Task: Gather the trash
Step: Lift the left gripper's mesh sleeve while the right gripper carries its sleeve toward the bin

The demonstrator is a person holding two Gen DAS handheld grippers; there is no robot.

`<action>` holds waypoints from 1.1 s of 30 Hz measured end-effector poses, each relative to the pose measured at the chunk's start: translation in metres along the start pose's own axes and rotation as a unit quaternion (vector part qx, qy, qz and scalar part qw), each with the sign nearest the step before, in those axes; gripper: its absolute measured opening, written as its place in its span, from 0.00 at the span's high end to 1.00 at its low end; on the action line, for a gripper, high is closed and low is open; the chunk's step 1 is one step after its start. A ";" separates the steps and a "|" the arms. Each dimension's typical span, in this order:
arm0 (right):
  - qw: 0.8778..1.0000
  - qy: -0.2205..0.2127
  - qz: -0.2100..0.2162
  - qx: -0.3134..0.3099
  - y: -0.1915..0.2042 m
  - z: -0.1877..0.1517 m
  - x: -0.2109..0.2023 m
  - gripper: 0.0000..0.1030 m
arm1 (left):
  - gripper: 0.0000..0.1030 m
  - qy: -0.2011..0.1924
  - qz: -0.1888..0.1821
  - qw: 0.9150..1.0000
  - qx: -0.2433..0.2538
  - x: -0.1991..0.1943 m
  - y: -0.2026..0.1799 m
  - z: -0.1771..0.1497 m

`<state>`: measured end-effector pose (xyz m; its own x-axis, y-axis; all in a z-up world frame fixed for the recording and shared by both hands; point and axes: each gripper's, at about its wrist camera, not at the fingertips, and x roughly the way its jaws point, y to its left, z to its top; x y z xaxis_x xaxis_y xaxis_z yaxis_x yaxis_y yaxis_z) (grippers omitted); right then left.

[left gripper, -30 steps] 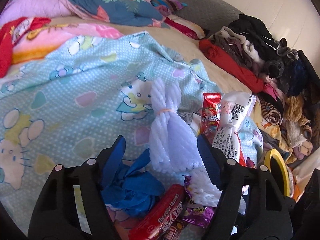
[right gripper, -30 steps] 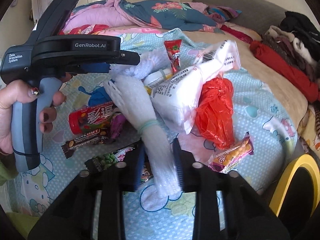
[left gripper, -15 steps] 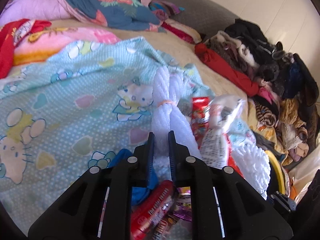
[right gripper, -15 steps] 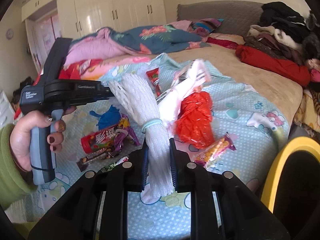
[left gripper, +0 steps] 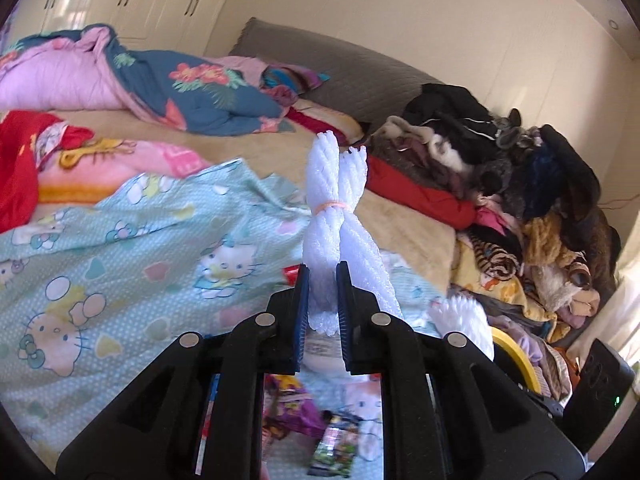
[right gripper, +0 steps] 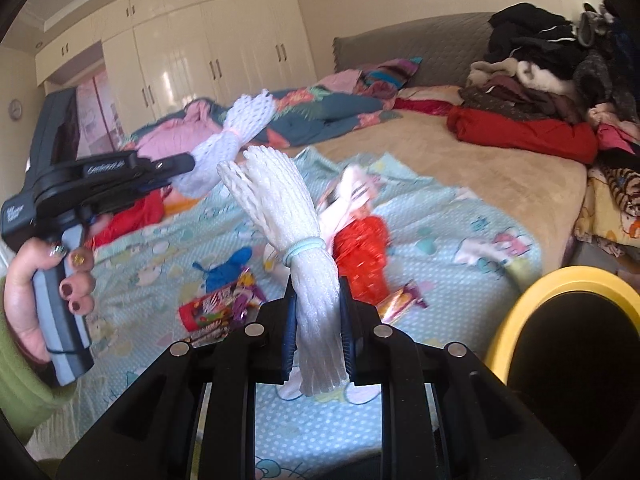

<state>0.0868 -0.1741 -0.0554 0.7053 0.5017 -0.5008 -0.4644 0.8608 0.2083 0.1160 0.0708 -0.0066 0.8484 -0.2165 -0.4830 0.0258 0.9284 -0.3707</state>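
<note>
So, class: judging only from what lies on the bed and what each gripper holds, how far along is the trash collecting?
Done: nothing visibly binned; the yellow-rimmed bin interior looks dark. In hand: the left gripper is shut on a foam net bundle with a pink band, the right gripper on a foam net bundle with a blue band. Left: red bag, blue glove, snack wrappers on the blanket.

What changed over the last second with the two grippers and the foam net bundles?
The left gripper closed on the foam net bundle with the pink band and lifted it off the bedsheet. The right gripper, already around the foam net bundle with the blue band, tightened slightly and raised it too. The wrappers and the red bag stayed on the sheet.
</note>
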 end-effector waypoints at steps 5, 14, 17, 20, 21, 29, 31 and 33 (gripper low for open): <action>0.999 -0.014 -0.023 0.023 -0.022 0.006 -0.022 0.82 | 0.92 -0.006 -0.019 1.000 0.018 -0.005 -0.028 -0.004; 0.996 -0.035 -0.057 0.053 -0.053 0.010 -0.051 0.82 | 0.92 0.008 -0.058 0.997 0.053 -0.004 -0.071 -0.017; 0.995 -0.041 -0.066 0.059 -0.061 0.010 -0.059 0.82 | 0.92 0.014 -0.066 0.996 0.064 -0.004 -0.082 -0.022; 0.994 -0.044 -0.076 0.068 -0.070 0.011 -0.066 0.82 | 0.92 0.018 -0.076 0.994 0.076 -0.004 -0.095 -0.027; 0.993 -0.045 -0.080 0.072 -0.074 0.011 -0.069 0.82 | 0.92 0.019 -0.077 0.994 0.079 -0.004 -0.098 -0.029; 0.987 -0.057 -0.111 0.106 -0.110 0.009 -0.089 0.82 | 0.92 0.036 -0.095 0.990 0.097 0.002 -0.123 -0.042; 0.984 -0.060 -0.118 0.116 -0.119 0.009 -0.093 0.82 | 0.92 0.041 -0.099 0.989 0.101 0.004 -0.129 -0.046; 0.982 -0.061 -0.130 0.124 -0.128 0.007 -0.097 0.82 | 0.92 0.045 -0.105 0.988 0.104 0.005 -0.134 -0.049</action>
<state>0.0819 -0.3324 -0.0277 0.8488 0.2566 -0.4622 -0.1270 0.9477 0.2928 0.0907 -0.0697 0.0022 0.7633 -0.4273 -0.4844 0.3118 0.9005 -0.3031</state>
